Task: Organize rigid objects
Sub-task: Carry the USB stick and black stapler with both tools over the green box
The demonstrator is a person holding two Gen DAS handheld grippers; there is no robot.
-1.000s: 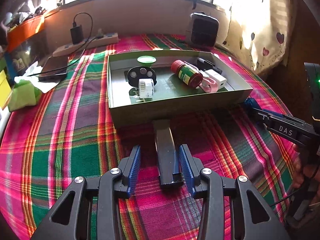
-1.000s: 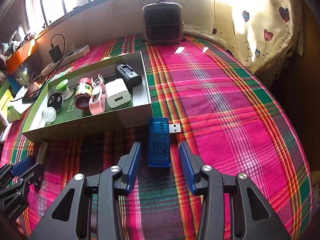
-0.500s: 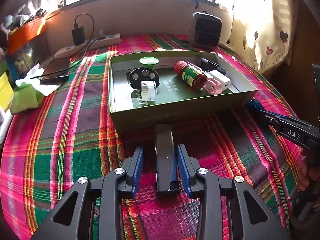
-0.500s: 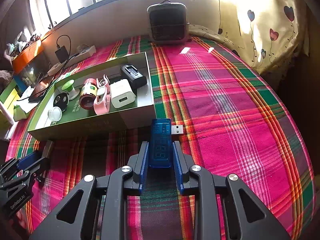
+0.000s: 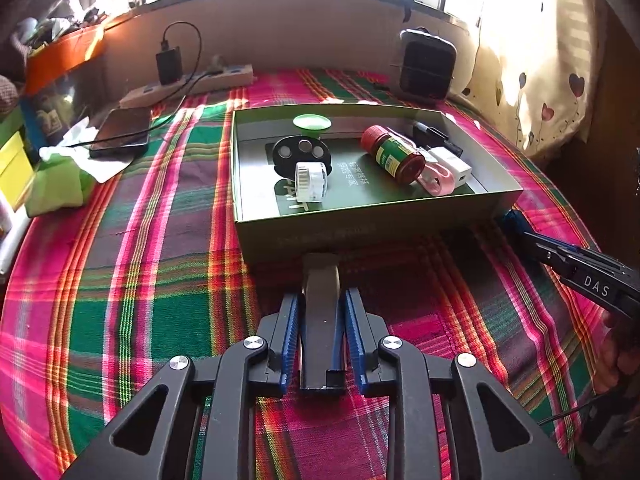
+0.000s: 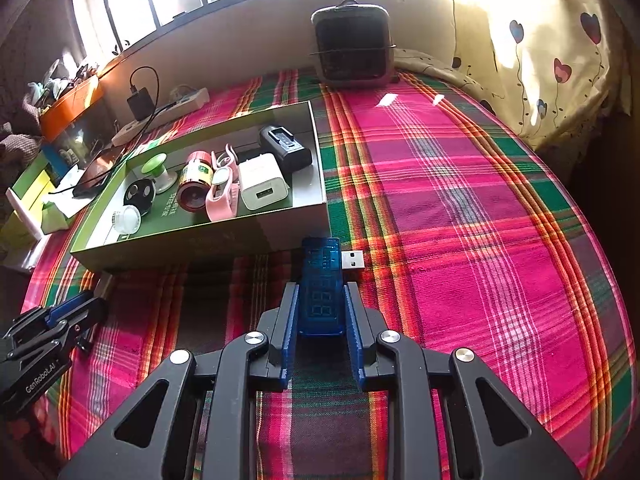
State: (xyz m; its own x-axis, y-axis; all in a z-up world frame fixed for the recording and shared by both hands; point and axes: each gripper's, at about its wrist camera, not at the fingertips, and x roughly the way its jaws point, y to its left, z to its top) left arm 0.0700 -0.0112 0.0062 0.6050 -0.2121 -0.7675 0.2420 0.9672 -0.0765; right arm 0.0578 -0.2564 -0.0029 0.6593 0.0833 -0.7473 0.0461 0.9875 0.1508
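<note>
Sunlight from the barred window falls on a bed covered with a plaid cloth [image 6: 460, 200] in pink and green, and on this cloth I work with both claws. Just ahead of them stands the green cardboard box [image 5: 360, 236], where the small things are collected: a red-capped bottle [image 5: 394, 154], a white charger [image 6: 262, 184], a pink watch [image 6: 222, 196], a black battery charger [image 6: 286, 146] and some others already lie inside.

My left claw [image 5: 322, 312] points down at a slim black bar-shaped object [image 5: 322, 320], which lies on the cloth with its far end almost at the box wall. The jaws are closing on its two long sides, and the blue pads seem to touch it or nearly so. I take it across its narrow width because the claw fits it only this way.

My right claw [image 6: 322, 312] is closed on a blue transparent USB meter [image 6: 322, 292], also across its narrow sides, so the plug [image 6: 354, 260] stays free to the right. The meter lies near the right corner of the box.

I judge that both things were approached at the same time, so that each can be lifted the short way forward into the box. The meter looks firmly held; the black bar perhaps needs a little more closing.
</note>
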